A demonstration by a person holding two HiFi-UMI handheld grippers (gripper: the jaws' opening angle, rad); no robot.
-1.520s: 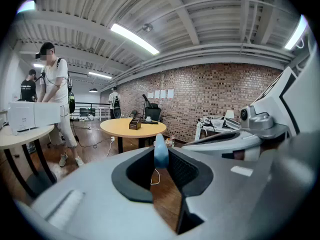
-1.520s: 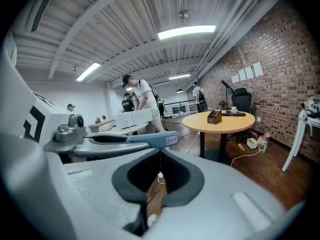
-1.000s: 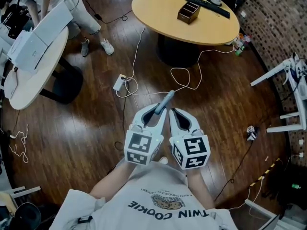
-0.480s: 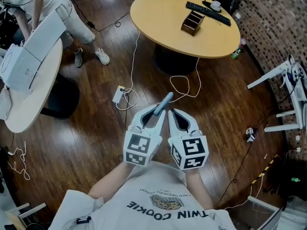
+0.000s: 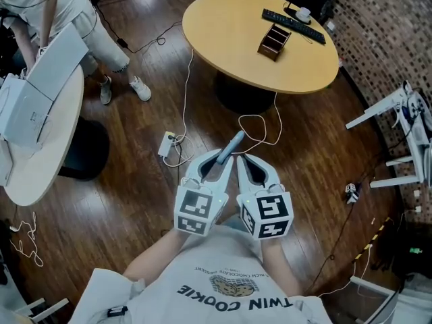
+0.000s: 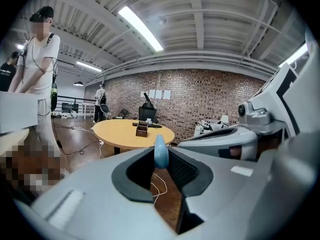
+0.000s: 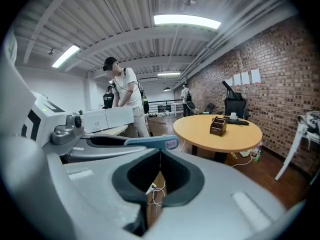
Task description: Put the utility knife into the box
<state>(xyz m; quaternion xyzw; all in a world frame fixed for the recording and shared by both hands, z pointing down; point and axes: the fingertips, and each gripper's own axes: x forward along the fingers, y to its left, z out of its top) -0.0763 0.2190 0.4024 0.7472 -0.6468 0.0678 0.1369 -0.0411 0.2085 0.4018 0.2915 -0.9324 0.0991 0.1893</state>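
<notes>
The left gripper (image 6: 162, 166) has its jaws clamped on a slim blue-grey utility knife (image 6: 160, 149), whose rounded end sticks out past the dark pads and points ahead. Just beside it, the right gripper (image 7: 160, 159) has its jaws pressed together with nothing between them; only floor and cable show through the hollow behind the tips. Both are held side by side close in front of the person's chest, over a dark wooden plank floor (image 5: 121, 181) strewn with white cables (image 5: 260, 113) and a white power strip (image 5: 167, 142). The small brown wooden box (image 5: 273, 41) with open compartments stands on a round yellow-topped table (image 5: 229, 25), ahead of the knife and well apart from it, near a long black keyboard-like bar (image 5: 293, 27). Another person (image 5: 67, 5) stands by a pale table (image 5: 40, 147) at the left.

As I judge it, the pick-up is done and the carrying is under way: the knife is in hand but nowhere near the box. What is left is to reach the table, bring the knife over a compartment, lower it in and let go.
</notes>
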